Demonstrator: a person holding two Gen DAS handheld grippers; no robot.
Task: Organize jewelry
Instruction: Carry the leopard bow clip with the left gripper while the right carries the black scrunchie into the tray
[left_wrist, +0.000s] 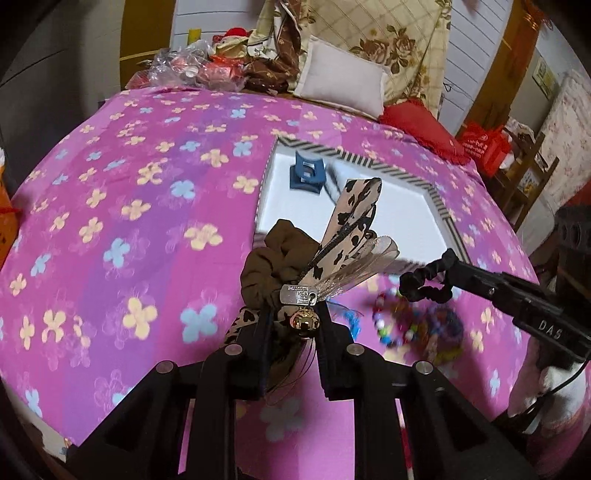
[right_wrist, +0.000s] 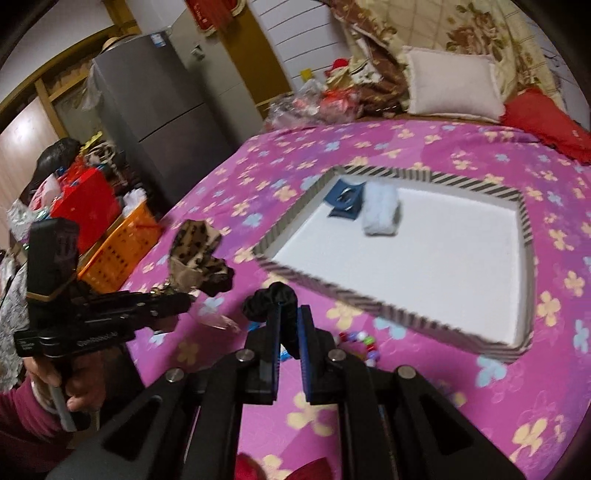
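Observation:
My left gripper (left_wrist: 295, 325) is shut on a bundle of hair pieces (left_wrist: 288, 266): a brown scrunchie, a leopard-print band, a clear strip, a metal tag and a gold bell. The right wrist view shows that gripper (right_wrist: 186, 301) at the left, the leopard bundle (right_wrist: 199, 247) sticking up from it. My right gripper (right_wrist: 290, 314) is shut on a black scrunchie (right_wrist: 266, 299), which also shows from the left wrist (left_wrist: 421, 286). Beyond both lies a white tray with a striped rim (right_wrist: 369, 299) (left_wrist: 391, 168), holding a blue clip (right_wrist: 345, 199) (left_wrist: 308, 171) and a white fluffy piece (right_wrist: 382, 214). Coloured beads (left_wrist: 417, 325) (right_wrist: 358, 343) lie on the bedspread in front of the tray.
Everything rests on a bed with a pink flowered cover (left_wrist: 147, 221). A white pillow (left_wrist: 343, 81), a red cushion (left_wrist: 421, 125) and plastic bags (left_wrist: 192, 70) crowd its head. An orange basket (right_wrist: 122, 247), a red bag (right_wrist: 86, 199) and a grey fridge (right_wrist: 159, 110) stand beside the bed.

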